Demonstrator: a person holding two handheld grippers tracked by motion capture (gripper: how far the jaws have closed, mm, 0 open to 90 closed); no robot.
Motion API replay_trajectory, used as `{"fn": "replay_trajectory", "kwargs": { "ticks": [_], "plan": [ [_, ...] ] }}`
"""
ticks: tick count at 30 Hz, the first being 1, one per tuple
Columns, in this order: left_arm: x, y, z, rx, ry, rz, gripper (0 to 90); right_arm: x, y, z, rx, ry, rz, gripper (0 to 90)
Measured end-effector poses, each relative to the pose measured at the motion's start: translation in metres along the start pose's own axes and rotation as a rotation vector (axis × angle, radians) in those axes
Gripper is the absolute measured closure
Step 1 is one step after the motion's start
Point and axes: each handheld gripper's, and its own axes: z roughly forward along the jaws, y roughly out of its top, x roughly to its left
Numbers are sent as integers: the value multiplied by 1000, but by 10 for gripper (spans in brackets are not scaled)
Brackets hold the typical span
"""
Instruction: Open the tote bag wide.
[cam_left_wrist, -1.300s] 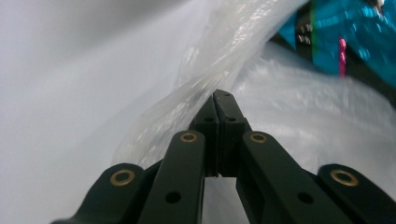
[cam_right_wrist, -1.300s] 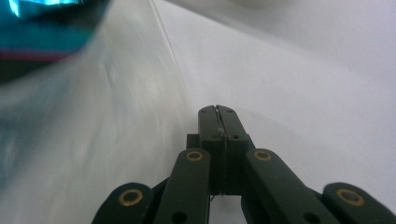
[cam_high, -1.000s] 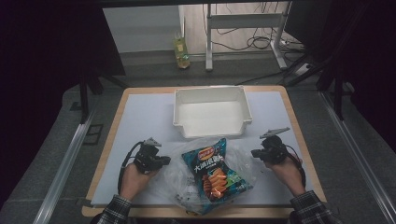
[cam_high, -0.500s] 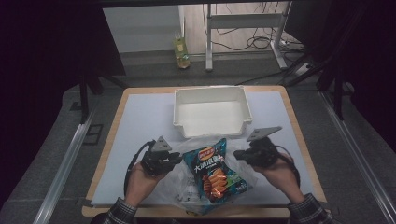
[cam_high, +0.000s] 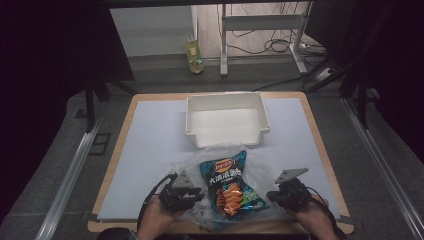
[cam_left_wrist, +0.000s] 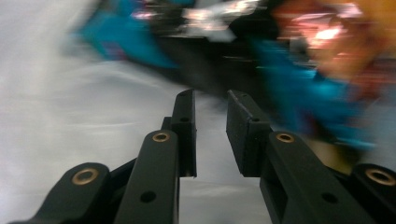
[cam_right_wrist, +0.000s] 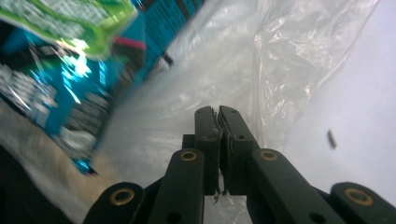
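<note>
A blue chip bag (cam_high: 230, 187) lies inside a crumpled clear plastic bag (cam_high: 220, 156) near the table's front edge. My left gripper (cam_high: 196, 193) sits at the bag's left side, pointing toward it. In the left gripper view its jaws (cam_left_wrist: 210, 95) stand apart with nothing between them and have just been opening; the chip bag (cam_left_wrist: 289, 84) is a blur ahead. My right gripper (cam_high: 271, 195) is at the bag's right side. In the right gripper view it (cam_right_wrist: 217, 109) is shut, with the clear plastic (cam_right_wrist: 280, 60) and chip bag (cam_right_wrist: 56, 84) just beyond its tips.
An empty white bin (cam_high: 227, 120) stands behind the bag at the table's middle back. A white sheet (cam_high: 150, 150) covers the wooden tabletop. A yellow bottle (cam_high: 194, 52) and a metal stand (cam_high: 260, 30) are on the floor beyond the table.
Both hands moved in toward the bag, then drew back toward the table's front edge. The left gripper's jaws have parted. The chip bag stays where it was.
</note>
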Motion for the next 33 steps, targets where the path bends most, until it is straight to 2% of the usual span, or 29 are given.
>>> {"fn": "replay_trajectory", "kwargs": {
  "ticks": [1,2,4,6,9,11,13,14,17,19,21,24,25,29,31,33],
  "plan": [
    [-5,-3,0,-6,-56,1,725,-1,-1,1,2,4,6,853],
    [-8,-5,0,-7,-85,4,726,-2,-2,2,5,5,12,853],
    [-18,-11,1,15,-149,33,726,-3,-2,3,6,9,17,853],
    [-24,-16,3,46,-190,51,728,-3,-2,3,7,6,19,853],
    [-35,-27,8,123,-222,104,735,-4,-2,3,7,3,22,853],
    [-39,-33,12,173,-214,140,742,-4,-2,3,7,1,24,853],
    [-41,-37,15,209,-162,156,750,-3,-2,3,9,-6,22,853],
    [-40,-37,14,227,-121,169,757,-3,-2,3,9,-7,21,853],
    [-33,-34,10,233,-35,185,765,-3,-3,2,9,-19,18,853],
    [-29,-33,7,223,-10,172,772,-5,-4,1,8,-24,26,854],
    [-21,-31,3,203,-11,151,772,-8,-5,0,5,-30,34,854],
    [3,-28,-6,122,-49,24,769,-13,-6,-1,2,-34,51,854],
    [10,-27,-8,107,-49,-7,762,-15,-6,-1,0,-30,51,854],
    [49,-23,-18,52,9,-127,759,-19,-5,0,-4,-19,61,858],
    [65,-22,-21,25,16,-178,760,-21,-5,0,-5,-17,64,861],
    [79,-21,-24,9,67,-210,760,-22,-4,0,-6,-16,66,868]
  ]
}}
